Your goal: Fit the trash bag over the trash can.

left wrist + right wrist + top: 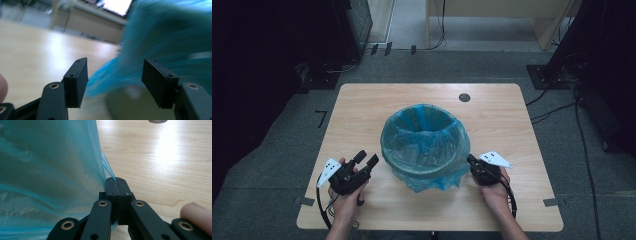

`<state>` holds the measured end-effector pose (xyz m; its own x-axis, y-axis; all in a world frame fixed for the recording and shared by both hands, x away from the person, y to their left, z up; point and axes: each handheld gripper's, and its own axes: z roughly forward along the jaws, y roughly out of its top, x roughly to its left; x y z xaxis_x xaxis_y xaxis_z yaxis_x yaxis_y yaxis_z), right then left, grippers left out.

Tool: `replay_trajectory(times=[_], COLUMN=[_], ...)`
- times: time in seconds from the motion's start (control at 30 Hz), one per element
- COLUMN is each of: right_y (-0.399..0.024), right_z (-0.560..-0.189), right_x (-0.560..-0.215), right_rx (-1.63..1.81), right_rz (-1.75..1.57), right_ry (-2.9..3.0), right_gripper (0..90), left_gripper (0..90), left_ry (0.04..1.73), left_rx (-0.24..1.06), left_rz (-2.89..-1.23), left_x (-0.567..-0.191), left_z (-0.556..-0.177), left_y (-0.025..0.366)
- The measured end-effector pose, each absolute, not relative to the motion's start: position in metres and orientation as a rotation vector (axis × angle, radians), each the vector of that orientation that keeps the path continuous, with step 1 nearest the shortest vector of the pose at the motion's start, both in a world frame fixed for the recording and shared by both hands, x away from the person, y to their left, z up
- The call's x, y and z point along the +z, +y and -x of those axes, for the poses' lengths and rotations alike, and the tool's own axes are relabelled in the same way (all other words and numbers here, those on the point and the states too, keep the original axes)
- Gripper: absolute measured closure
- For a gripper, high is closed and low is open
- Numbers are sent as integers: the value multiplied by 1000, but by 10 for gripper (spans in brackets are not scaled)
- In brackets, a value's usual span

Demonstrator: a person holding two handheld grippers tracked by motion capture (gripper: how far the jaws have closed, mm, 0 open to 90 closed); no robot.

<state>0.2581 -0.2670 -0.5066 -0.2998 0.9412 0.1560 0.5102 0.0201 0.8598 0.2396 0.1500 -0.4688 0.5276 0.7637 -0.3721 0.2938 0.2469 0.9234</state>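
Left tongs (366, 161) stand spread with nothing between the jaws, just beside the left side of the blue bag (427, 145) that lines a bin in the middle of the bench (362, 105). Right tongs (116, 185) are pressed together, pinching a fold of the bag's film at the bin's lower right side.

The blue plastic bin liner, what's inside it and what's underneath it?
Inside the blue plastic bin liner only crumpled folds and a dark hollow show; its bottom is in shadow. Underneath, the liner's draped skirt covers most of a round bin, whose grey-green wall peeks out on the light wooden table.
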Motion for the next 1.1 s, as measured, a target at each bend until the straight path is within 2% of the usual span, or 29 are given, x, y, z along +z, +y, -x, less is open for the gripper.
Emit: replay_trajectory(times=[0.13, 0.2, 0.3, 0.37, 0.43, 0.47, 0.53, 0.57, 0.77, 1.1], right_y=[-264, -263, -261, -261, -261, -261, -261, -261, -264, -258], right_z=[-255, -253, -250, -249, -248, -247, -246, -245, -243, -243], right_x=[-503, -501, -497, -495, -494, -493, -492, -493, -497, -511], right_rx=[1243, 1257, 1279, 1299, 1308, 1315, 1315, 1308, 1284, 1178], right_rz=[-1448, -1436, -1414, -1402, -1389, -1387, -1372, -1356, -1365, -1395], right_ry=[1846, 1844, 1838, 1836, 1834, 1835, 1842, 1847, 1870, 1984], right_gripper=[900, 900, 900, 900, 900, 900, 900, 900, 900, 900], left_gripper=[275, 193, 181, 261, 468, 667, 809, 843, 898, 900], left_ry=[864, 780, 724, 725, 680, 671, 649, 645, 722, 1097], left_rx=[349, 326, 368, 391, 349, 323, 295, 274, 234, 232], left_rz=[-1347, -1380, -1459, -1477, -1496, -1523, -1561, -1574, -1669, -1857], left_x=[-456, -454, -458, -459, -461, -461, -464, -465, -483, -508], left_z=[-230, -227, -225, -226, -228, -230, -232, -233, -240, -261], left_y=[136, 130, 121, 118, 117, 117, 117, 118, 124, 134])
